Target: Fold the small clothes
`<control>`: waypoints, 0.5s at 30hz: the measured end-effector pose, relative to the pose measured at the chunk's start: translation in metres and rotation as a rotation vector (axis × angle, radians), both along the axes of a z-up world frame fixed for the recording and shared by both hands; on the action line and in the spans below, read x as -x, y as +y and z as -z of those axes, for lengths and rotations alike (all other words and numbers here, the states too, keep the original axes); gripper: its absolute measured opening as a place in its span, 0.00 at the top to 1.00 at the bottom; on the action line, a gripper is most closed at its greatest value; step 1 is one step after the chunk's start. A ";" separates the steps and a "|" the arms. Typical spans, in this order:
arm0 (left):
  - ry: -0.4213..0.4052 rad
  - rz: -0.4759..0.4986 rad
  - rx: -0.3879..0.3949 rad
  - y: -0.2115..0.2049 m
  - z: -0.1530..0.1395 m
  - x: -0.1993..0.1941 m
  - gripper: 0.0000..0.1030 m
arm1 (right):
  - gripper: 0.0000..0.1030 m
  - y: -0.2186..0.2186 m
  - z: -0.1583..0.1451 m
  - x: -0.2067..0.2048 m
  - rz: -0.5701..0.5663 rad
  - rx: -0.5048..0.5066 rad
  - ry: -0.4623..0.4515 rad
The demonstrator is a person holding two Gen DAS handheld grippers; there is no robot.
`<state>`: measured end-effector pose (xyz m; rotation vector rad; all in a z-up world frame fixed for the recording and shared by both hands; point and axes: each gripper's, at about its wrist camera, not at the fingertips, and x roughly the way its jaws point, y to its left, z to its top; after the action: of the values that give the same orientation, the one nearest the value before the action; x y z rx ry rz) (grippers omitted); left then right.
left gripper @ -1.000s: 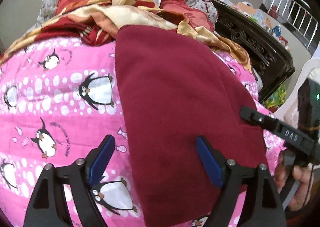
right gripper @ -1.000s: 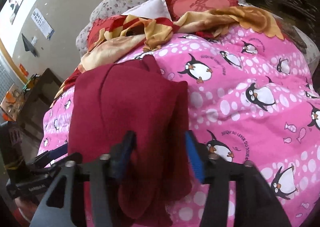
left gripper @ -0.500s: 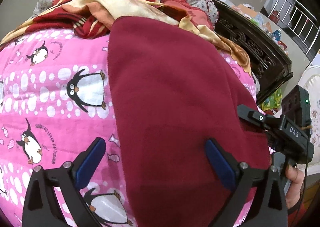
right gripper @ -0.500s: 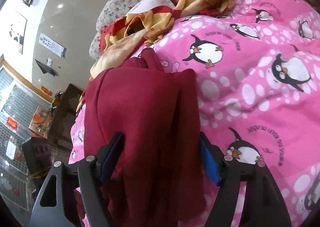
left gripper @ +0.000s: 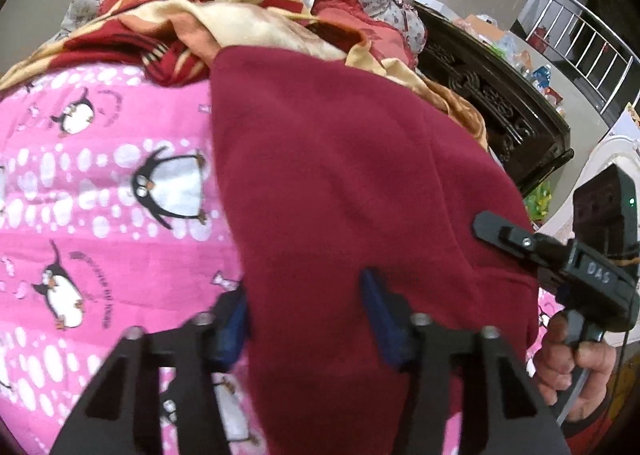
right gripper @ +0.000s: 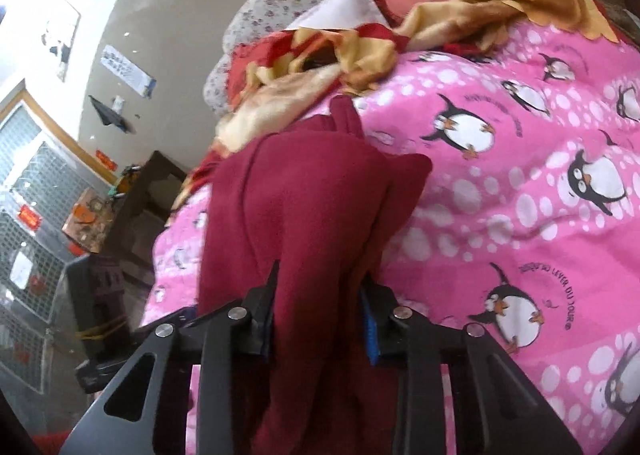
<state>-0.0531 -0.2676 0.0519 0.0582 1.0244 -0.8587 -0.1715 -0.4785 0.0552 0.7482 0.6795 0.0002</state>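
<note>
Two hand-held grippers closing on one maroon garment, both at its near end

Two things mattered to me at that moment: where the maroon fleece garment (left gripper: pixel 340 183) lay and how it ran. It was spread on the pink penguin quilt (left gripper: pixel 100 195) of the bed, its long axis stretching away from me towards the heap of red-and-gold bedding (left gripper: pixel 240 27) at the far end. Both of my tools sat at the near end, so the cloth lay straight ahead of each.

My left hand-held gripper (left gripper: pixel 304 319) straddled the garment's near left edge. Its jaws were closing with fleece between them; the left pad (left gripper: pixel 234 321) sat at the cloth's border and the right pad (left gripper: pixel 378 311) rested on top of it. I could not tell whether they had bitten yet, as the picture was blurred there.

My right hand-held gripper (right gripper: pixel 320 319) was at the opposite near corner, where the fabric was bunched into thick folds. Its jaws were also closing, and the pads appeared to be pressing the bundle from both sides. In the left view I could see that tool's black body (left gripper: pixel 560 259) and the hand (left gripper: pixel 576 367) on its trigger, just beside the garment's right edge.

I judged neither arm nearer than the other; each held its own corner, and the coming fold would probably carry the near end forward along that long axis.
</note>
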 end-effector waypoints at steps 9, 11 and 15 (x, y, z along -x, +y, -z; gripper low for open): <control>0.013 0.002 -0.004 0.063 -0.038 0.021 0.60 | 0.52 0.055 -0.041 0.009 -0.081 0.018 -0.030; 0.018 -0.002 -0.015 0.083 -0.045 0.026 0.60 | 0.52 0.070 -0.043 0.013 -0.104 -0.012 -0.029; 0.020 -0.002 -0.051 0.123 -0.053 0.039 0.60 | 0.52 0.100 -0.037 0.024 -0.155 -0.062 -0.020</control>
<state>-0.0920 -0.1448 0.1045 0.0914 1.0651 -0.8325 -0.1954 -0.3788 0.0919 0.7525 0.7194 0.1710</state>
